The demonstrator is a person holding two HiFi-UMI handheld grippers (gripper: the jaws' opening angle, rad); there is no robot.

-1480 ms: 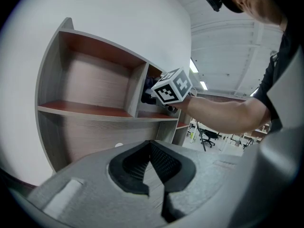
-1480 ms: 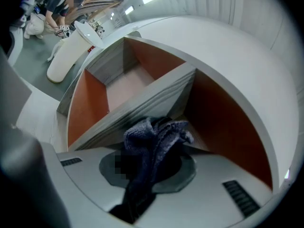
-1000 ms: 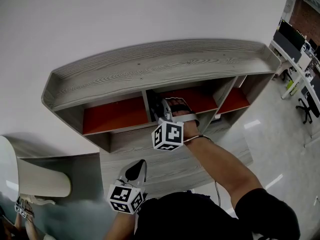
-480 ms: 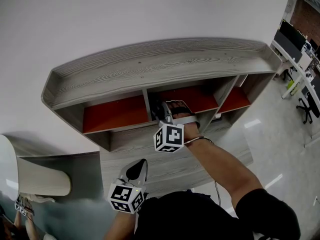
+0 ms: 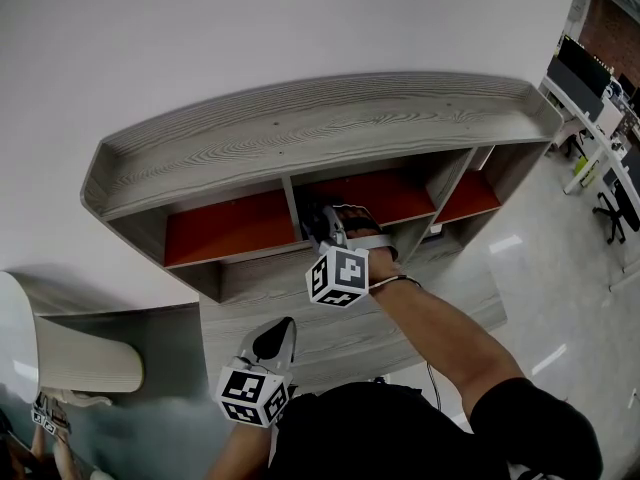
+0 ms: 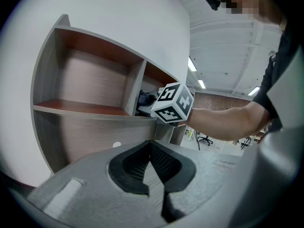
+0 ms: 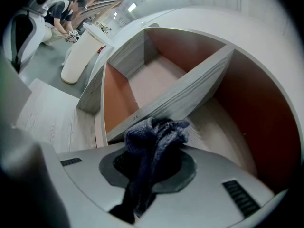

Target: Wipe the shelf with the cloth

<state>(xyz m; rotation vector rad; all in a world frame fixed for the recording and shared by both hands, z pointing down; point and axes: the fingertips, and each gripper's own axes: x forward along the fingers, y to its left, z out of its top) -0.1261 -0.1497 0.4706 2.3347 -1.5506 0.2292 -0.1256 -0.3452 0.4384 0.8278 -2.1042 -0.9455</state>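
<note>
**Head view:** The right gripper reaches into the middle compartment of the grey wooden shelf, close to that compartment's left divider and front edge. The left gripper hangs lower, in front of the shelf's front face and well apart from the work.

**Left gripper view:** The left gripper has its jaws pressed together with nothing between them, pointing up at the shelf from below. A dark scrap of the cloth shows in the middle compartment, just past the other gripper's marker cube.

**Right gripper view:** The right gripper pinches a bunched dark blue cloth, which bulges out beyond the jaw tips near the front edge of the compartment's floor, beside the divider. Whether the cloth presses on the board cannot be told.

The likely trouble lies in the grip and the tight space. The cloth is wadded, not spread, so a stroke may clean only a narrow strip and miss the back corners. Drag against the wood could tug it out of the pinch. A wide sweep risks knocking the gripper body into the divider or the red back panel.
</note>
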